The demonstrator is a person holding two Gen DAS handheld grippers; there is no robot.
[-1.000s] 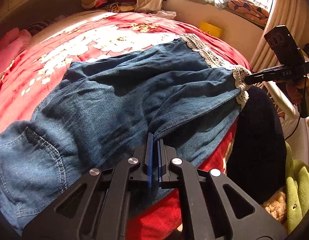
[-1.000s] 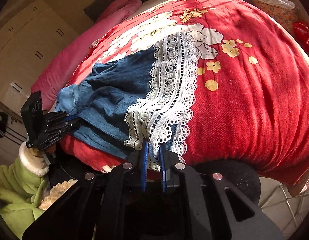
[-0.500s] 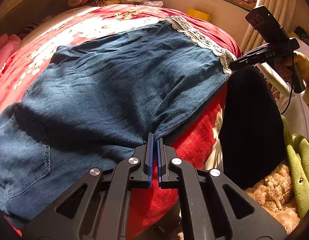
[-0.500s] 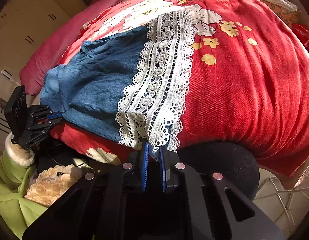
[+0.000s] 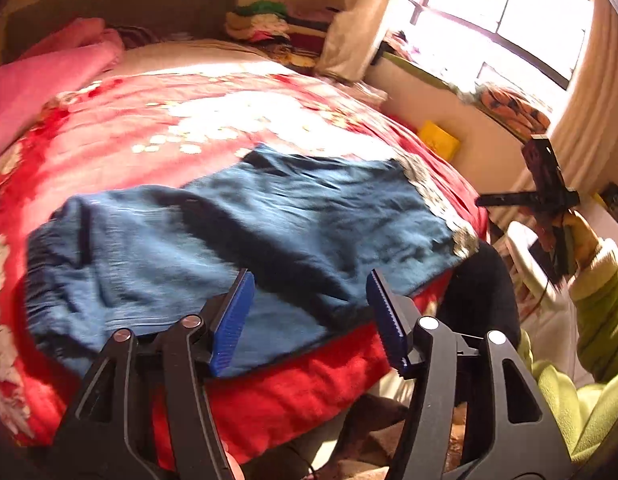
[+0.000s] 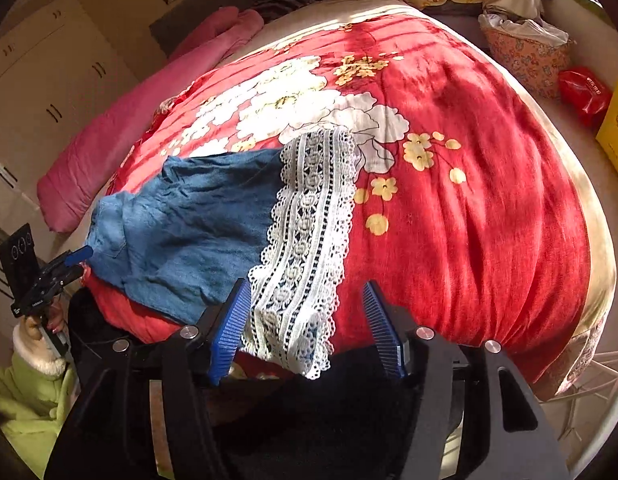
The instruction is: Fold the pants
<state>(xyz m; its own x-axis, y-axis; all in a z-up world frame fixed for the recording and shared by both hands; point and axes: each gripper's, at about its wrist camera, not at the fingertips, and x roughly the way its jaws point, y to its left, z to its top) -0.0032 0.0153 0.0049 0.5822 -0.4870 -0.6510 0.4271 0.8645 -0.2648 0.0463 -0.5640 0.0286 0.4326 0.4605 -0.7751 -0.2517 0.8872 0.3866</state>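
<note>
Blue denim pants (image 5: 269, 220) lie spread on the red flowered quilt (image 5: 149, 152), reaching to the bed's near edge. Their white lace hem (image 6: 305, 232) hangs slightly over that edge. My left gripper (image 5: 311, 280) hovers above the pants' near edge, jaws opening, with the pads clear of the cloth. My right gripper (image 6: 307, 286) is just above the lace hem, its jaws also opening; the hem shows between them but no pad presses on it. In the right wrist view the left gripper (image 6: 79, 258) sits by the waist end. The left wrist view shows the right gripper (image 5: 483, 201) off the hem end.
A pink duvet (image 6: 149, 120) lies along the far side of the bed, beside a wardrobe (image 6: 49, 80). Piled clothes (image 5: 269, 28) sit at the head end. A yellow box (image 5: 439, 140) and a red bag (image 6: 585, 92) are on the floor. A green sleeve (image 5: 597, 320) and a black rounded shape (image 5: 481, 292) are at the bed's edge.
Both grippers were shut on the pants, the left on the denim edge, the right on the lace hem; both have let go. The left one pulled back and up. The pants lie flatter.
</note>
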